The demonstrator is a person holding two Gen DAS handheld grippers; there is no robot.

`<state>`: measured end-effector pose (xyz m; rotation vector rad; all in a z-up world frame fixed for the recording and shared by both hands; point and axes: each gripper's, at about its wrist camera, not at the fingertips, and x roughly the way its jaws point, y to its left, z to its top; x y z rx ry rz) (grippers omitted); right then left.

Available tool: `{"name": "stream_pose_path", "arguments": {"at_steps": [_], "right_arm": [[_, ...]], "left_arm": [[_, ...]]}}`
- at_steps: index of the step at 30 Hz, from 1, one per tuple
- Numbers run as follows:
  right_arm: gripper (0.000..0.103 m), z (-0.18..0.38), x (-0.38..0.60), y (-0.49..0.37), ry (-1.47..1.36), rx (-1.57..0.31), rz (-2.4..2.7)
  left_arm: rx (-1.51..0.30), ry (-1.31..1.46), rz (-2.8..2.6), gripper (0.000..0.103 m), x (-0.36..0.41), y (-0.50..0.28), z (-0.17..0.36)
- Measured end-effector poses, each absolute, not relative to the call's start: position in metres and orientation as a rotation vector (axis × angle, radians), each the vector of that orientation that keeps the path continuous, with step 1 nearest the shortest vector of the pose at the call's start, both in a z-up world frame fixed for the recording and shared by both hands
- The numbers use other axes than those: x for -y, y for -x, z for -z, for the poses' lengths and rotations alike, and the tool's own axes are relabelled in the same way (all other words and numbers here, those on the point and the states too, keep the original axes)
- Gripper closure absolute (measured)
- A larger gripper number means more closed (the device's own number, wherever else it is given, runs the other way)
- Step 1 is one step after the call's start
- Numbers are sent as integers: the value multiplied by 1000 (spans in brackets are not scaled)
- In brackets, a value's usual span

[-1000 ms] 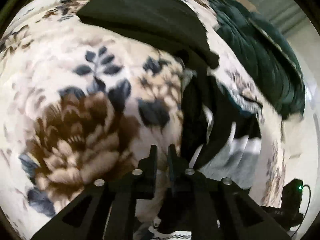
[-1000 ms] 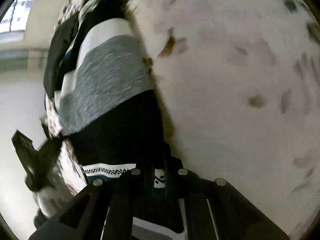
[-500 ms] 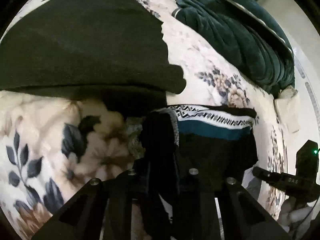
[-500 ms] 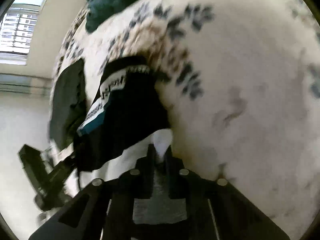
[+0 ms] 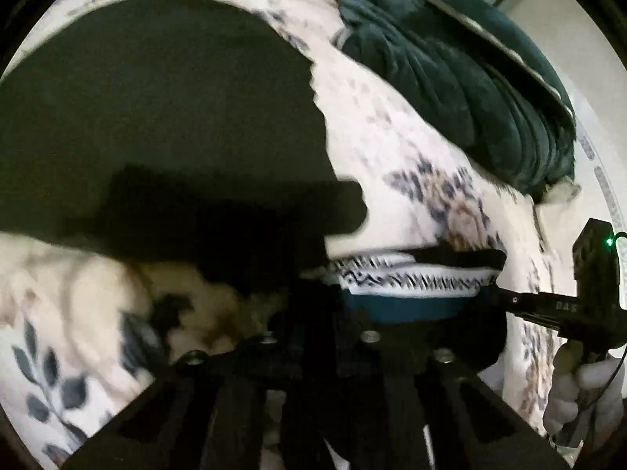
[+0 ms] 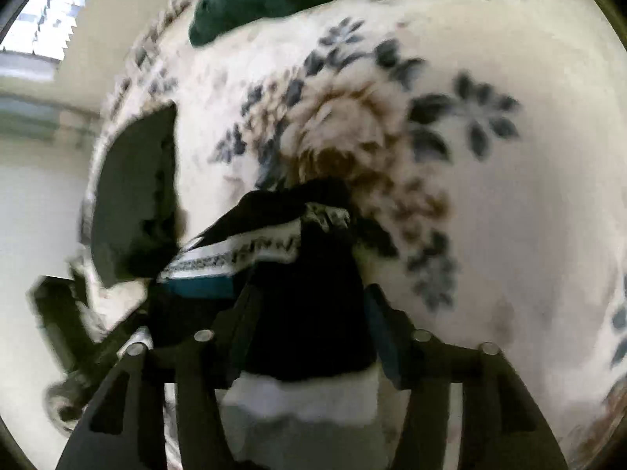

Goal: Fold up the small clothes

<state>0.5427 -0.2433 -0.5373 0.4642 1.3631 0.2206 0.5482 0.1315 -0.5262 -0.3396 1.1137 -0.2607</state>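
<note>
A small dark garment with a white patterned band and a teal stripe [image 5: 411, 282] lies folded over on the floral bedspread [image 5: 392, 137]. My left gripper [image 5: 317, 313] sits at its left edge, jaws spread a little, dark cloth between them. In the right wrist view the same garment [image 6: 309, 305] lies between the wide-apart fingers of my right gripper [image 6: 309, 313], its white and grey part [image 6: 305, 403] below. The right gripper also shows in the left wrist view [image 5: 568, 309].
A folded black garment [image 5: 156, 117] lies on the bedspread behind the left gripper and shows in the right wrist view [image 6: 133, 188]. A dark green quilt [image 5: 470, 78] is heaped at the far side. A window [image 6: 43, 35] is beyond the bed.
Both grippers carried the garment's near edge forward over itself, folding it. The patterned band now lies close ahead. The right gripper's jaws have opened wide; the left's have parted.
</note>
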Motion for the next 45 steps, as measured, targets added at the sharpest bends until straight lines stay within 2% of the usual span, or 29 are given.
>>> {"name": "stream_pose_path", "arguments": {"at_steps": [1, 4, 9, 10, 12, 14, 15, 16, 18, 21, 22, 23, 24, 28, 31, 32, 33, 34, 36, 40, 41, 42, 43, 44, 45], "right_arm": [[99, 538, 240, -548, -436, -1342, -206], [99, 539, 248, -558, -437, -1309, -108], [99, 555, 259, -561, -478, -1343, -64], [98, 555, 260, -560, -487, -1356, -73], [91, 551, 260, -559, -483, -1385, -81], [71, 540, 260, -552, -482, -1383, -98], [59, 532, 261, -544, -488, -1369, -111], [58, 527, 260, -536, -485, -1364, -123], [58, 525, 258, -515, -475, -1389, -131], [58, 542, 252, -485, -486, -1463, -108], [68, 546, 252, -477, -506, -1464, -101], [82, 550, 252, -470, -538, -1453, -100], [87, 551, 253, -465, -576, -1434, -93], [92, 548, 254, -464, -578, -1375, -25], [91, 550, 249, -471, -541, -1405, -29], [90, 549, 250, -472, -537, -1422, -27], [80, 544, 254, -471, -551, -1423, -33], [65, 539, 256, -469, -565, -1424, -50], [55, 529, 261, -459, -572, -1421, -67], [55, 531, 256, -434, -592, -1479, -120], [55, 539, 252, -429, -604, -1505, -128], [59, 548, 248, -424, -598, -1531, -118], [72, 551, 245, -420, -568, -1529, -82], [97, 552, 246, -416, -552, -1517, -45], [97, 552, 249, -414, -552, -1512, 8]], "left_arm": [[-1107, 329, 244, 97, -136, -550, 527], [-1135, 329, 199, 103, -149, -560, 540], [-1160, 431, 211, 102, -170, -567, 536], [-1154, 476, 249, 99, -172, -561, 528], [-1147, 533, 291, 84, -170, -548, 513], [-1145, 559, 327, 47, -162, -534, 506], [-1164, 551, 331, 45, -155, -530, 507], [-1188, 535, 344, 46, -146, -529, 510], [-1216, 422, 323, 83, -129, -524, 520], [-1133, 295, 308, 89, -124, -515, 515], [-1121, 289, 298, 92, -128, -514, 514], [-1129, 280, 299, 92, -132, -516, 516], [-1141, 275, 299, 92, -135, -519, 519], [-1176, 258, 324, 91, -136, -526, 537], [-1197, 364, 362, 84, -145, -520, 523], [-1198, 405, 363, 79, -149, -516, 516], [-1186, 456, 384, 79, -153, -508, 509], [-1175, 481, 392, 79, -156, -500, 503], [-1189, 494, 393, 79, -154, -484, 502], [-1213, 402, 374, 80, -135, -466, 520], [-1191, 346, 353, 85, -133, -465, 521], [-1181, 304, 333, 85, -134, -465, 523], [-1180, 304, 322, 85, -138, -468, 526], [-1185, 343, 305, 85, -147, -471, 529], [-1190, 367, 301, 84, -153, -472, 531]]}}
